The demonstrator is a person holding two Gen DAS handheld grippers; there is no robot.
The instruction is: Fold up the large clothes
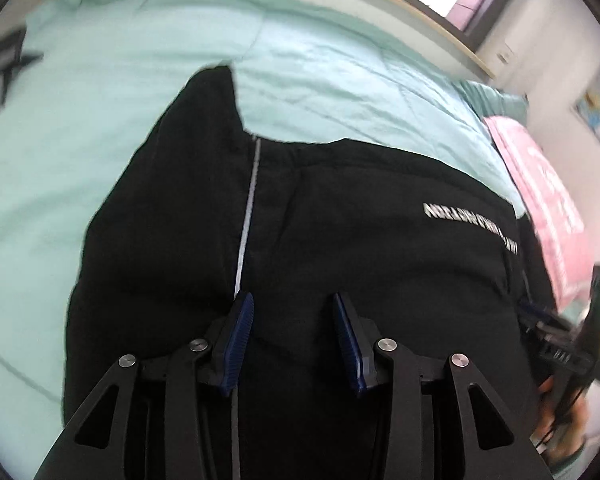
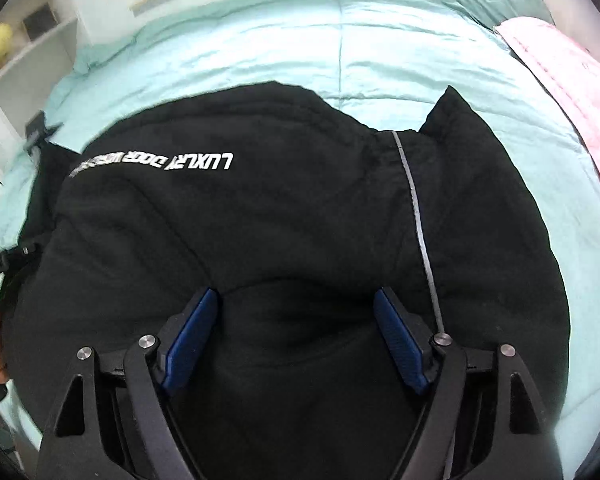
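Observation:
A large black garment (image 1: 340, 248) with white lettering and a thin silver stripe lies spread on the mint-green bed. It also fills the right wrist view (image 2: 260, 240). My left gripper (image 1: 293, 300) is open just above the cloth, its blue pads beside the silver stripe, holding nothing. My right gripper (image 2: 298, 294) is open wide over a dip in the black cloth, holding nothing. The right gripper's body shows at the right edge of the left wrist view (image 1: 580, 344).
The mint-green bedspread (image 2: 340, 40) stretches beyond the garment. A pink folded cloth (image 2: 572, 92) lies at the bed's right side, also in the left wrist view (image 1: 548, 200). A small dark object (image 1: 8, 64) lies on the bed at far left. White shelves (image 2: 24, 36) stand at left.

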